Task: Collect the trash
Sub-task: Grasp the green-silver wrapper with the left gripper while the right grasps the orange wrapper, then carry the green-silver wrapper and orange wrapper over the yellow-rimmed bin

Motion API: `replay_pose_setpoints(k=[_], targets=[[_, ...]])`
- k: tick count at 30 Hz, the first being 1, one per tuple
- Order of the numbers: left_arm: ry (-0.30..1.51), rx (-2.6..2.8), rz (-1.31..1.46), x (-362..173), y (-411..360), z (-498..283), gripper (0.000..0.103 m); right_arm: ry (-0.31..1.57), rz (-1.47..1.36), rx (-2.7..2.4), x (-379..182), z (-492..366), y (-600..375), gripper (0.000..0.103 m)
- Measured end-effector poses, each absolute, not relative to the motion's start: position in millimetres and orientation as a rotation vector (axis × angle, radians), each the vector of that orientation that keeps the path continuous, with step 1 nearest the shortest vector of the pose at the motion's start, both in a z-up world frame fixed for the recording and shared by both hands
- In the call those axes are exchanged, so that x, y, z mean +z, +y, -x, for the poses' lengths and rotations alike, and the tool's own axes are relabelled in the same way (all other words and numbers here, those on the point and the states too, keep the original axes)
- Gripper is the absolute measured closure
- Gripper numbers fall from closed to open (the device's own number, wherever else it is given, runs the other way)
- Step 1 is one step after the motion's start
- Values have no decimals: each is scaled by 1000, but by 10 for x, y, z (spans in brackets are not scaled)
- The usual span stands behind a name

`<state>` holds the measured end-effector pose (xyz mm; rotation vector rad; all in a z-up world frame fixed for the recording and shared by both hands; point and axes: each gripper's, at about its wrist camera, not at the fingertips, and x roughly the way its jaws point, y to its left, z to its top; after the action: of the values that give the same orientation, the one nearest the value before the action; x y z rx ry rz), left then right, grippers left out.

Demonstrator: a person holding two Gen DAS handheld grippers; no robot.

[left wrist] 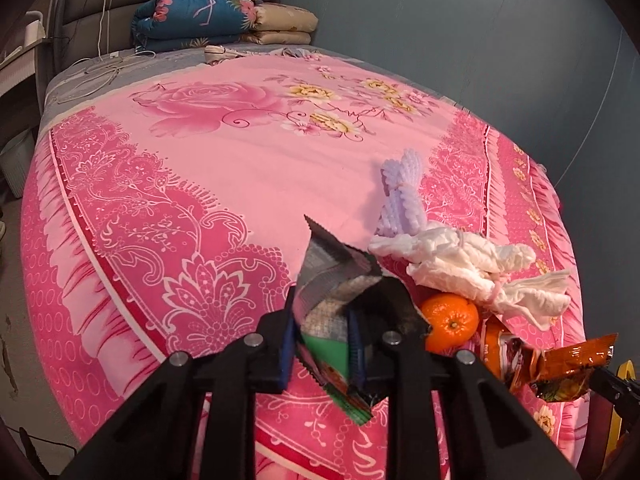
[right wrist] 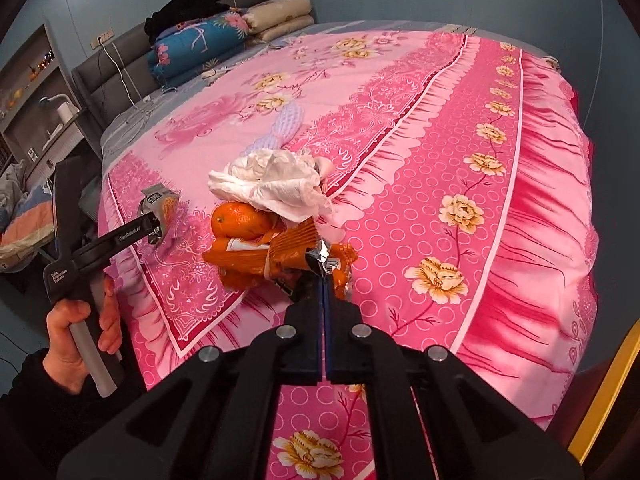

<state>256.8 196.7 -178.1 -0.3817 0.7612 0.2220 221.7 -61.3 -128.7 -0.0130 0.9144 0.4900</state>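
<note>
The left gripper (left wrist: 324, 344) is closed on a silver and green snack wrapper (left wrist: 332, 292), pinching it low down near its green end so the crumpled foil body stands free above the pads. In the left wrist view the wrapper sits at lower centre, its long axis running upward and slightly left, with the serrated tip pointing toward the upper left.

The right gripper (right wrist: 323, 276) is clamped fully shut on the twisted end of an orange wrapper (right wrist: 280, 260). Gripping that thin crimped end is probably the surest hold on a slippery packet. In the right wrist view the packet lies at centre frame, its long axis running left from the jaws and its free end pointing toward the left edge. Whether it has lifted clear of the pink bedspread (right wrist: 440, 140) I cannot tell.

Just above it sit an orange (right wrist: 236, 222) and a crumpled white tissue (right wrist: 276, 184), with a lilac foam net (right wrist: 280, 128) beyond, all not yet collected. A hand (right wrist: 76, 340) at lower left holds the other tool's handle.
</note>
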Motion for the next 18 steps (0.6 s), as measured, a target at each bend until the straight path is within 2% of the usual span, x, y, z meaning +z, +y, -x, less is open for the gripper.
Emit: replay_pose_setpoints(k=[18], targets=[[647,171,365,-1149,1736,-2137,82,774,-57,503,-680,-1919,-1005,103]])
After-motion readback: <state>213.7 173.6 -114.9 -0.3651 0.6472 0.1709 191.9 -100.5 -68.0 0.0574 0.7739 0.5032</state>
